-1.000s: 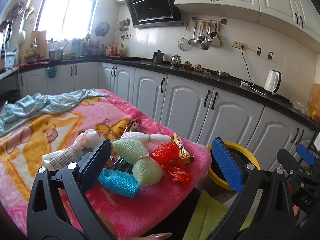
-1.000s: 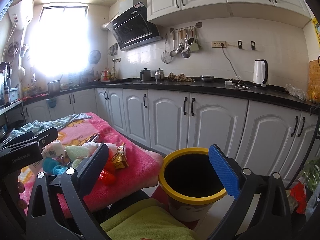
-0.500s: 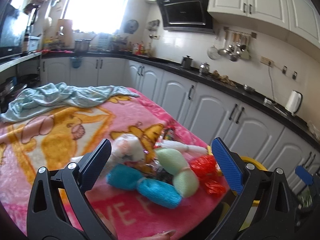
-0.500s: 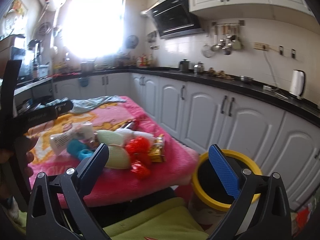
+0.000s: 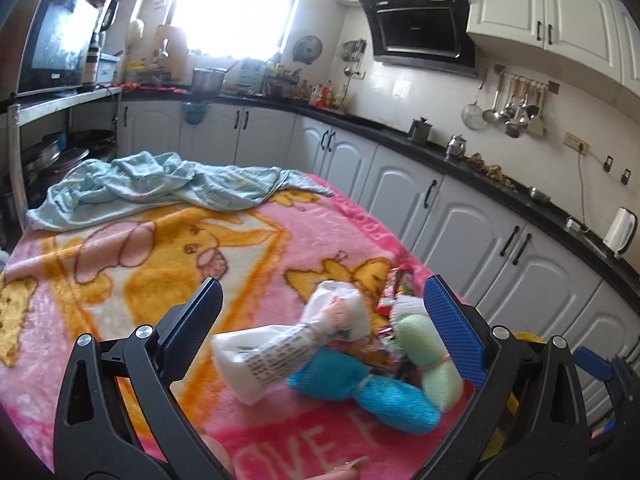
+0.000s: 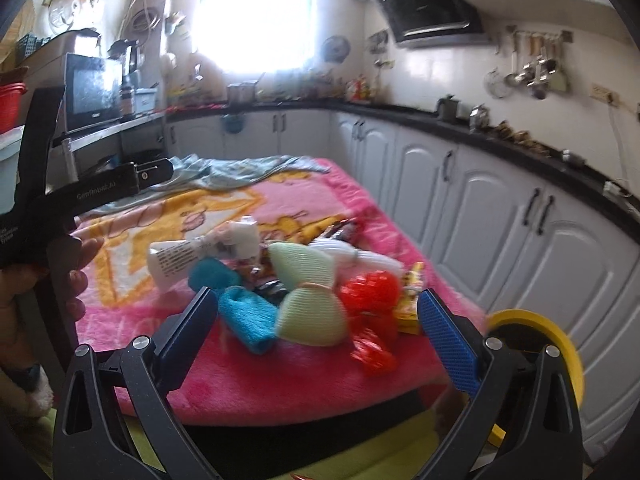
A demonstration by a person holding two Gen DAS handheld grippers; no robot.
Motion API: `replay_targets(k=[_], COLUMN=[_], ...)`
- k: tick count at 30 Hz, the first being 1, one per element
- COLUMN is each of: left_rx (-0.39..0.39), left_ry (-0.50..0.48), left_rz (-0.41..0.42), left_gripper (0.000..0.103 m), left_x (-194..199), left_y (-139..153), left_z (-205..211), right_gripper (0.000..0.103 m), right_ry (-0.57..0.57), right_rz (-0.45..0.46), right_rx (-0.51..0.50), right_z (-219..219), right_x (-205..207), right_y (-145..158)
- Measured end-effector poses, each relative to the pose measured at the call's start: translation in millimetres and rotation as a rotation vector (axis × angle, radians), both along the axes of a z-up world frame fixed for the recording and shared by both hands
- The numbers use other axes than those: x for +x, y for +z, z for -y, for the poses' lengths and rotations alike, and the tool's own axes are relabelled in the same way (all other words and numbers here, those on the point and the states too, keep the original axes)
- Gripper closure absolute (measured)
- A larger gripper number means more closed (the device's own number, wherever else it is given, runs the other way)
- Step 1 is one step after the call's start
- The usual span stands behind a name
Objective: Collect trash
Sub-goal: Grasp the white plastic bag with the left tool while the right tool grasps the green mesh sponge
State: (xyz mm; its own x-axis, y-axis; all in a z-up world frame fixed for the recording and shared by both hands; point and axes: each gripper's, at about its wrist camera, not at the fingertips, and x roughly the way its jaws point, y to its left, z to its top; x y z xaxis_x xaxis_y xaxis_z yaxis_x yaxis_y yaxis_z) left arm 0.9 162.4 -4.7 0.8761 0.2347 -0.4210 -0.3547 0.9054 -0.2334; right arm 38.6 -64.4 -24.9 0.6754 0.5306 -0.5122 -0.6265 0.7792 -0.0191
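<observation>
A pile of trash lies on the near right corner of the pink blanket [image 5: 168, 264]: a white plastic wrapper [image 5: 280, 352], a blue foam net [image 5: 368, 392], a pale green foam net [image 5: 432, 356], snack wrappers [image 5: 396, 292]. In the right wrist view the same pile shows the white wrapper [image 6: 192, 256], blue net [image 6: 244, 316], green net [image 6: 308, 296], red net [image 6: 372, 300] and a yellow wrapper [image 6: 412, 304]. My left gripper [image 5: 320, 324] is open, just above the white wrapper. My right gripper [image 6: 316, 332] is open, in front of the pile. A yellow-rimmed bin [image 6: 536, 336] stands to the right of the table.
A light blue cloth [image 5: 160, 184] lies crumpled at the far end of the blanket. White cabinets [image 5: 440, 216] under a black counter run along the right. A television [image 5: 56, 56] stands on a shelf at the left. The left gripper's body [image 6: 60, 200] shows in the right wrist view.
Both grippers have swung left, toward the table and the trash pile. The left one has come closer over the white wrapper. The bin has slid to the right edge of both views.
</observation>
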Motion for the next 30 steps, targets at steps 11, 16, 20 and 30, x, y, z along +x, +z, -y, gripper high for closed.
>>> replay_targets(k=[11, 16, 20, 30], left_rx=[-0.03, -0.001, 0.008, 0.072], left_ry=[-0.045, -0.118, -0.192, -0.326], left_rz=[-0.093, -0.149, -0.204, -0.312], left_gripper=[0.011, 0.011, 0.011, 0.011], left_x=[16, 33, 50, 82], left_y=[-30, -39, -51, -71], left_z=[-34, -35, -39, -40], right_gripper=[0.006, 0.023, 0.025, 0.038], right_ry=[0.074, 0.1, 0.101, 0.083], right_rz=[-0.106, -0.193, -0.244, -0.323], right_rx=[-0.077, -0.137, -0.173, -0.237], right_z=[-52, -72, -83, -101], right_x=[49, 80, 98, 132], right_y=[-22, -35, -46, -65])
